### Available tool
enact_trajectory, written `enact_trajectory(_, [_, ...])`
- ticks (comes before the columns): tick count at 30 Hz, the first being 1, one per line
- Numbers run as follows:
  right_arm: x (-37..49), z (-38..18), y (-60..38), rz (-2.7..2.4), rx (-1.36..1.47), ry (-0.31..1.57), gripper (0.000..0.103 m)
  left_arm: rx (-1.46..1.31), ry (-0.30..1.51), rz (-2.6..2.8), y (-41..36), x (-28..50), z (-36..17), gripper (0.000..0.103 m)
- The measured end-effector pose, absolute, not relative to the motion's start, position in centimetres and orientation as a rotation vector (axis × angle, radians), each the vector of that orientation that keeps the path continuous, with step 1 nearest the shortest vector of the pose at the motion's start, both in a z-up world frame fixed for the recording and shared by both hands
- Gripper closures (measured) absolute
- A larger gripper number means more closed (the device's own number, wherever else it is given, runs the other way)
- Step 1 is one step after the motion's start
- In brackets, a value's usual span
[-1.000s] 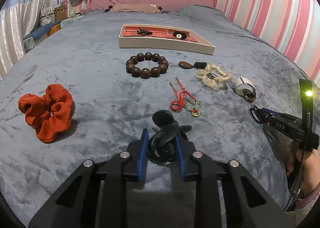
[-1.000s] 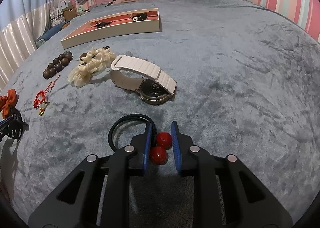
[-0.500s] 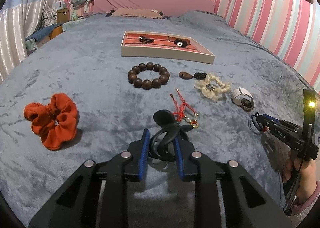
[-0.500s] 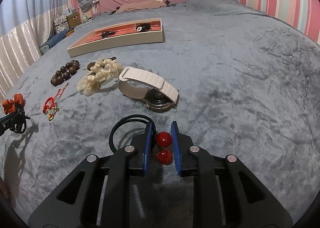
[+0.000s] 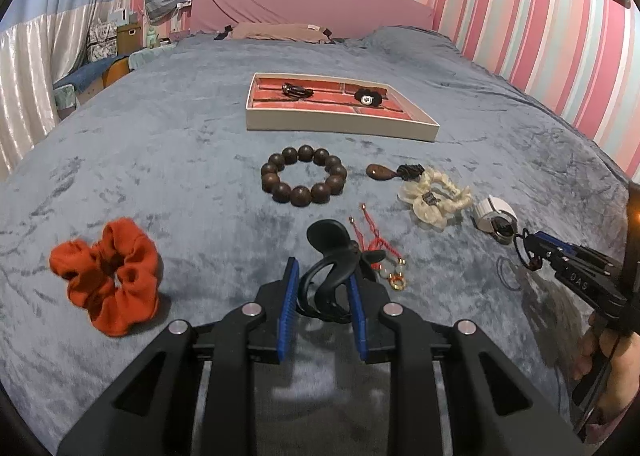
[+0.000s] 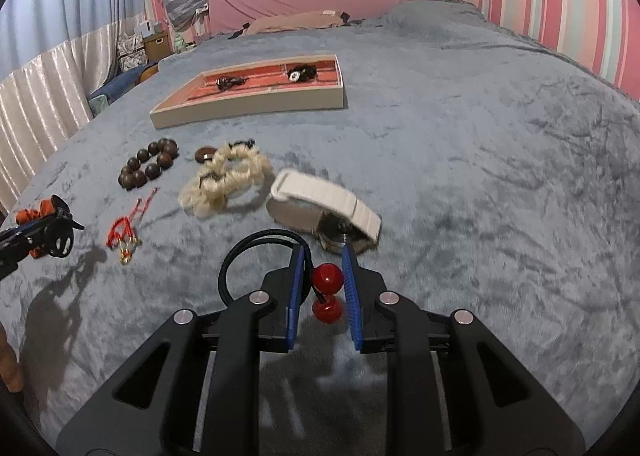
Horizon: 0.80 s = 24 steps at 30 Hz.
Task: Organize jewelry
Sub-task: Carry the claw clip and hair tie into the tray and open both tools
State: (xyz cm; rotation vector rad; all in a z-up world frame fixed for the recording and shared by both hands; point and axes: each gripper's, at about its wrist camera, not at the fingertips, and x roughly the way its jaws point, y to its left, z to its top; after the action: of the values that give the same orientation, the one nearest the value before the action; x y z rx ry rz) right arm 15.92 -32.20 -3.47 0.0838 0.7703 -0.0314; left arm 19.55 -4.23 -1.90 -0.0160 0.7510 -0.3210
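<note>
Left gripper [image 5: 323, 280] held low over the grey bedspread [image 5: 160, 160], fingers pointing toward the tray [image 5: 340, 124], blue pads closed on a black hair claw [image 5: 330, 268]; claw sticks out forward past the fingertips, clear of the bed. Right gripper [image 6: 322, 280] likewise low and level, pads clamped on a hair tie [image 6: 260, 252] with two red balls [image 6: 327, 288]; the black loop hangs out to the left of the fingers, one ball between the pads, the other just below. In the left view the right gripper sits at the far right edge, a hand [image 5: 612, 368] behind it. Ahead of the left gripper: red cord bracelet [image 5: 380, 252] just beyond the claw, partly hidden by it; bead bracelet [image 5: 304, 176] farther on; orange scrunchie [image 5: 110, 276] off to the left. Ahead of the right gripper: white-strapped watch [image 6: 324, 212] just past the fingertips, cream scrunchie [image 6: 224, 184] to its left, a brown pendant [image 6: 204, 154] touching that scrunchie's far side. Tray lies beyond all of these, red-lined, compartments holding two small dark pieces [image 5: 296, 90] [image 5: 368, 97], too small to identify. Pink headboard [image 5: 312, 4] and striped wall [image 5: 540, 36] behind.
</note>
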Motion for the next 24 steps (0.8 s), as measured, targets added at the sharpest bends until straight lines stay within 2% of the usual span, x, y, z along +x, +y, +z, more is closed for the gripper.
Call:
enact_trajectory(10, [21.2, 0.3, -31.5, -0.038, 0.073, 0.699, 0.083, -0.008, 0.708, -0.318, -6.6, 24.7, 0.4, 0.079])
enact_trajectory(24, [37.9, 2.8, -29.8, -0.063, 0.101, 0.692, 0.083, -0.027, 0.677, -0.248, -8.9, 39.3, 3.3, 0.079])
